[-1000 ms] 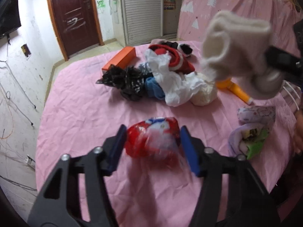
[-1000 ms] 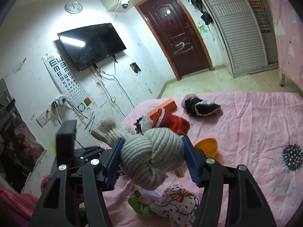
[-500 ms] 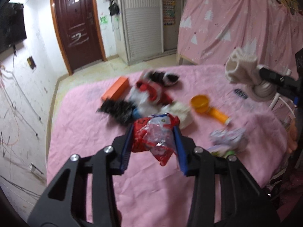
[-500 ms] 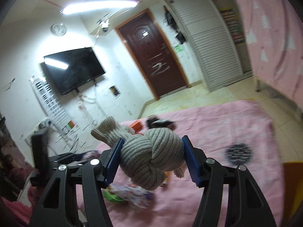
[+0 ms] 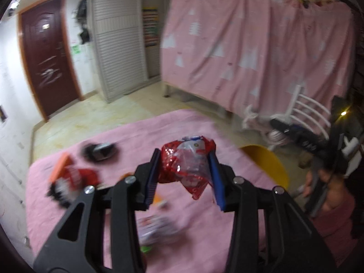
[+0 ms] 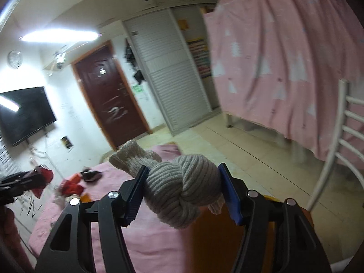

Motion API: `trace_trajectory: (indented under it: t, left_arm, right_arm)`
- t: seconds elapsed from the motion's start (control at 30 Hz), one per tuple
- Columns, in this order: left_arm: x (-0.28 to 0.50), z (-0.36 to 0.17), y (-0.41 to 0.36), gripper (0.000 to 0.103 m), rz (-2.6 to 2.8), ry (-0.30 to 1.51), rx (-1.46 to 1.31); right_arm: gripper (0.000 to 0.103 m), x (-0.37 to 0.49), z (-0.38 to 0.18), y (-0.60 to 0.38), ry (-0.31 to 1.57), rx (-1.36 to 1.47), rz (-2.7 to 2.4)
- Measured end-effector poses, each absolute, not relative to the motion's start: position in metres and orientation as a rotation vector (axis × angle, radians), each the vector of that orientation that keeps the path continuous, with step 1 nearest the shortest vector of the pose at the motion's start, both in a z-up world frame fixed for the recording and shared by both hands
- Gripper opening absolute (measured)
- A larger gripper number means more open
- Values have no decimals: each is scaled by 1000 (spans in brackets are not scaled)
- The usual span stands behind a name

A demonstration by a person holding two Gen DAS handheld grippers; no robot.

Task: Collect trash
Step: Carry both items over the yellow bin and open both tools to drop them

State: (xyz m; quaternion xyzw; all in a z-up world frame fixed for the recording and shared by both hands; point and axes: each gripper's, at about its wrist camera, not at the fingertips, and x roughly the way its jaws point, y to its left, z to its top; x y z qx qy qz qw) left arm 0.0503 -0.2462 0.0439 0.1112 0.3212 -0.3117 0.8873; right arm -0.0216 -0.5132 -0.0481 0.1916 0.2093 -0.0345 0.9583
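i was in the carrying step, both loads lifted clear of the bed and swung toward a yellow bin just past its edge; what it held i could not tell. the next move, i judged, called for bringing each load over the bin's mouth before letting go. my right hand-held gripper pinched a knotted grey sock. my left hand-held gripper had just tightened its jaws and pinched a crumpled red wrapper, held above the bed. more clutter lay on the far side.
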Motion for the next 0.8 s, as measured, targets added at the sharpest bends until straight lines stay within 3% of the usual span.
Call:
trace_trajectory:
  t: [0.33, 0.4, 0.47, 0.73, 0.8]
  left_arm:
    - [47, 29, -368, 40, -837, 771, 280]
    - [51, 23, -386, 40, -840, 791, 279]
    - [55, 20, -401, 40, -842, 804, 267]
    - [59, 9, -432, 42, -878, 843, 235]
    - [59, 6, -439, 48, -878, 848, 238]
  right_arm:
    - [59, -20, -99, -562, 529, 461, -160]
    - [62, -19, -105, -566, 536, 477, -154]
    - [73, -20, -109, -570, 540, 484, -162]
    - [74, -32, -105, -598, 513, 524, -241]
    - [74, -39, -104, -609, 497, 539, -268]
